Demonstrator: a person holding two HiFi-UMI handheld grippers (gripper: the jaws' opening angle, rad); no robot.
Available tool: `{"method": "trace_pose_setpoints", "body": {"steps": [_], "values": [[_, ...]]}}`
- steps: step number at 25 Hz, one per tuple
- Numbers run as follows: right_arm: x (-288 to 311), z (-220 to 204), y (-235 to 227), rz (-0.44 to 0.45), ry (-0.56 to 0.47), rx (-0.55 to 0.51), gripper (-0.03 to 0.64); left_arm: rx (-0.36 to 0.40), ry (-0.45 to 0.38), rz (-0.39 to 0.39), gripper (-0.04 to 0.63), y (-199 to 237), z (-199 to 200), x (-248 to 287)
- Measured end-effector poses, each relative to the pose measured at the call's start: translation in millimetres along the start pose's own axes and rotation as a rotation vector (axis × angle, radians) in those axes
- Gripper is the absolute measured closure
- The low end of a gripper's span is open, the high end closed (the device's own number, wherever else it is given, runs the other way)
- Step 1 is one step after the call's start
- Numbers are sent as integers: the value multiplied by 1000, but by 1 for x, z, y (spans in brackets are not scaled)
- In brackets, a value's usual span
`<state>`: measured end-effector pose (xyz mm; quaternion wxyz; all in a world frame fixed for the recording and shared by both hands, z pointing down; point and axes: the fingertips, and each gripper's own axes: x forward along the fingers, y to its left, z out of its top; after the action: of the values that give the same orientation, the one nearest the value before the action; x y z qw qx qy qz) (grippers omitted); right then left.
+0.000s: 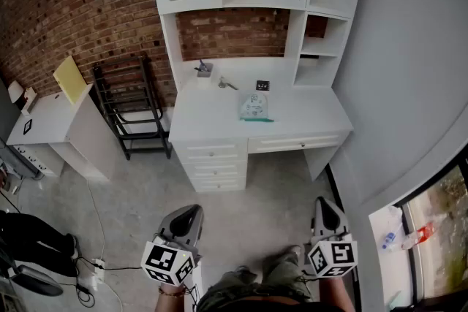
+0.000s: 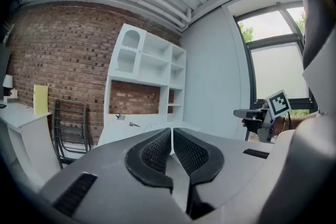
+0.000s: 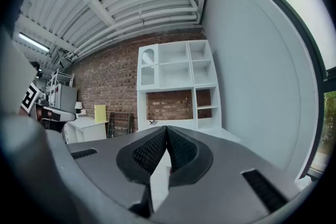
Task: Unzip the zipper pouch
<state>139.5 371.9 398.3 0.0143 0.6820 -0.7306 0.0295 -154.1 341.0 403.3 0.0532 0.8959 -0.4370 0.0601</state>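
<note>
Nothing of the unzipping looks done yet; you are standing well back from the desk point(image 1: 212, 113) with bare floor between you and it.

The pouch point(image 1: 254, 109) lies flat on the desk top at about 12 o'clock from you, a touch right of the desk's middle. A teal strip point(image 1: 257, 120) runs along its near edge, and I take that for the zip. It is too small in the head view to say whether the zip is closed or where the pull sits. Neither tool is anywhere near it.

Your left gripper point(image 1: 189, 214) sits low at 7 o'clock in the head view. Its own view shows the two ribbed pads point(image 2: 157, 150) pressed together at the tips with nothing between them. Your right gripper point(image 1: 325, 207) is at 5 o'clock, and it too is closed and empty, pads meeting in its own view. Both point ahead toward the desk and shelves.

So the whole job looks to be ahead of you:
- walk up to the desk,
- part the jaws,
- pin the pouch body with one tool,
- find the pull on the teal edge with the other,
- draw it along the full length.

Expect the pouch to slide on the smooth white top unless you hold it down first.
</note>
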Motion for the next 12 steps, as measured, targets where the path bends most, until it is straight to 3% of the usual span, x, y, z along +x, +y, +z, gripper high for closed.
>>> {"method": "trace_pose_setpoints", "body": {"steps": [12], "values": [[3,-8,6,15,-4,21,615,1,28,-9,581,6,-9,2]]}}
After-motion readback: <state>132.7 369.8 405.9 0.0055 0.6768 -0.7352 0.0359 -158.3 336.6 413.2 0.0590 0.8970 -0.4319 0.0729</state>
